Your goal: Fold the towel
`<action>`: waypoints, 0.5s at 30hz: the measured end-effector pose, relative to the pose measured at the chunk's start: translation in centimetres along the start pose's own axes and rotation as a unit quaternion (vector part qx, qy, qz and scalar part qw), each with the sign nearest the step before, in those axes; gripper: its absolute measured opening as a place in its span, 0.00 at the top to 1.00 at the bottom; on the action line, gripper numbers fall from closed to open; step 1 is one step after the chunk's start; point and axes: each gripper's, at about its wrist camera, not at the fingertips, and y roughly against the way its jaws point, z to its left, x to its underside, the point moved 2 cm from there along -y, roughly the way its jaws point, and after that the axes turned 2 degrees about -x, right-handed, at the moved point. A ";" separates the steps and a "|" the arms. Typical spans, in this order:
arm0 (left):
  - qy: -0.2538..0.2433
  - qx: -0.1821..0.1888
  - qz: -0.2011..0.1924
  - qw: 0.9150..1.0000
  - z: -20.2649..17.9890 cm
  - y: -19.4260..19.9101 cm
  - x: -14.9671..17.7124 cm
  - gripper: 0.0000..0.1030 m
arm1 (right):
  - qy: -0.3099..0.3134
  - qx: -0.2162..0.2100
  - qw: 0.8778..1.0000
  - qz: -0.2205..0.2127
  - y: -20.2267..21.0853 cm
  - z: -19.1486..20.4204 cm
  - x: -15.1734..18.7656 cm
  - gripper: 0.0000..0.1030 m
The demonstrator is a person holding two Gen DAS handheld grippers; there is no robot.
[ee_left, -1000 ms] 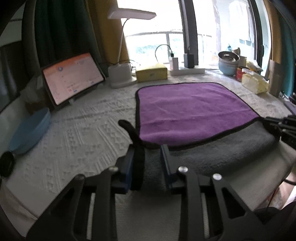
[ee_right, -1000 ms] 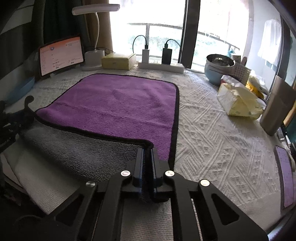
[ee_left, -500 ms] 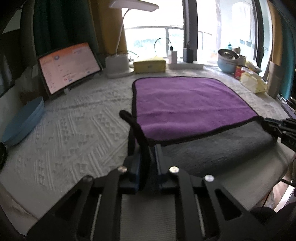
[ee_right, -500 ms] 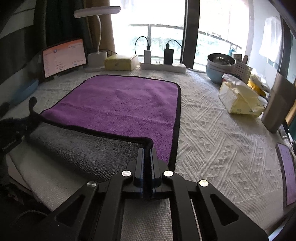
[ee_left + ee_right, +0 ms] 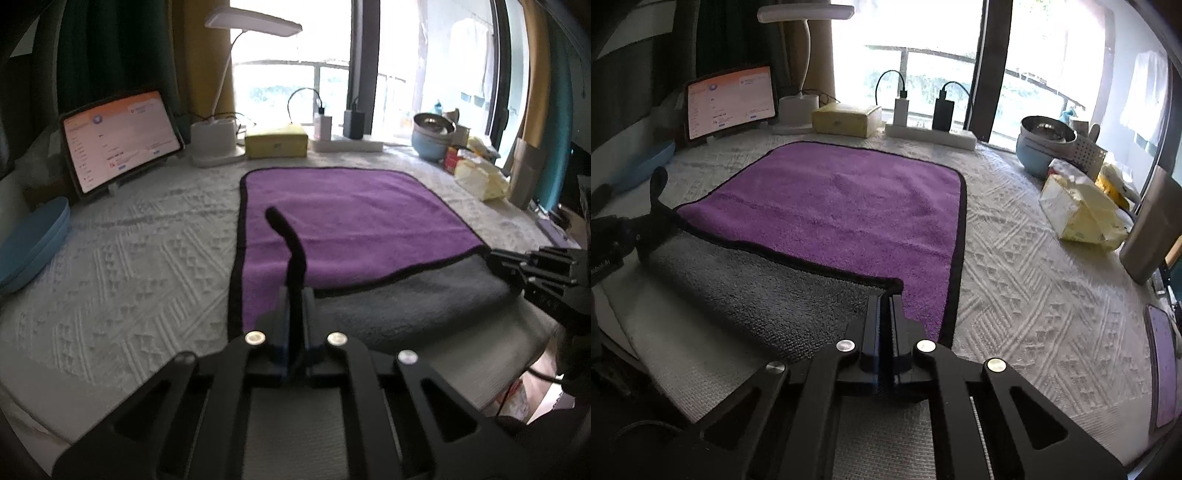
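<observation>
White table (image 5: 1027, 280), purple towel (image 5: 842, 206), both grippers clamped on near corners

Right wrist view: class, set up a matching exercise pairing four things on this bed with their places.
Things:
1. purple microfibre towel
2. orange-screened tablet
3. pale yellow tissue pack
4. right claw

Places:
a. propped at the far left
b. shut on the towel's near right corner
c. spread mid-bed, near edge folded grey side up
d. right of the towel

Pairs: 1-c, 2-a, 3-d, 4-b
</observation>
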 end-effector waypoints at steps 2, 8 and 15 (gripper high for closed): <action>0.001 0.001 -0.007 1.000 0.1 0.4 -0.5 0.96 | 0.000 0.001 1.000 -0.007 0.5 -0.1 -0.3 0.95; 0.000 0.005 -0.036 0.999 0.0 1.8 -2.4 0.96 | -0.003 0.007 0.999 -0.040 2.5 -0.6 -1.7 0.96; -0.008 0.008 -0.060 0.998 -0.2 2.0 -4.5 0.96 | -0.006 0.011 0.998 -0.069 3.7 -1.3 -3.3 0.96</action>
